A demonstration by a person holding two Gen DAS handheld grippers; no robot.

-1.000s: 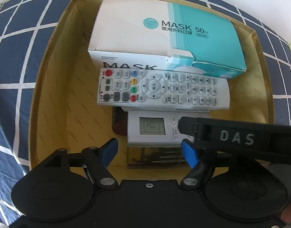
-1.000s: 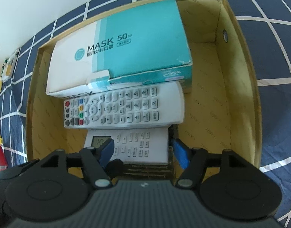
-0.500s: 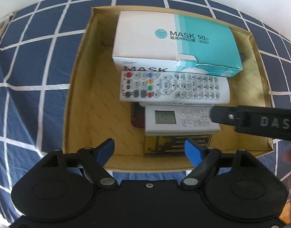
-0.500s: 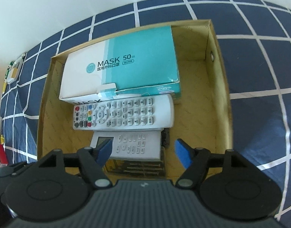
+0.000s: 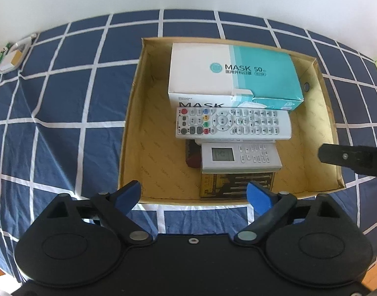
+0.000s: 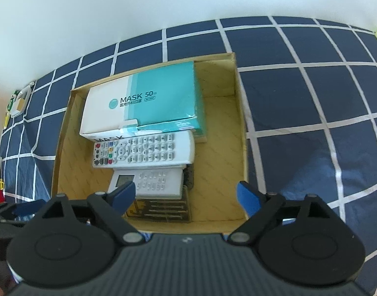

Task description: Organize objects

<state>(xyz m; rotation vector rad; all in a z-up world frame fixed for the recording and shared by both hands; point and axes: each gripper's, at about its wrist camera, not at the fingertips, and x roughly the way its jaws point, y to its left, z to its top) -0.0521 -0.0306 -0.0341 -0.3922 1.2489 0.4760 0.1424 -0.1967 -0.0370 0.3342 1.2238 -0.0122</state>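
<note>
Evidently the placing step is done: mask box (image 5: 234, 74), big remote (image 5: 232, 123) and small remote (image 5: 240, 156) lie stacked inside the cardboard box (image 5: 131, 123). Left gripper (image 5: 193, 196) and right gripper (image 6: 186, 194), jaws just opening, stand spread and empty at its 6 o'clock edge. Next likely calls for fetching clutter at 10 o'clock.

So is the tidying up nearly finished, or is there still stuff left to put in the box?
Mostly done, it looks: the mask box, the big remote, the small remote and the tool case all sit in the cardboard box. Both the left gripper and the right gripper have just been opening, with nothing between the jaws. Small items remain on the cloth's far edge.
</note>
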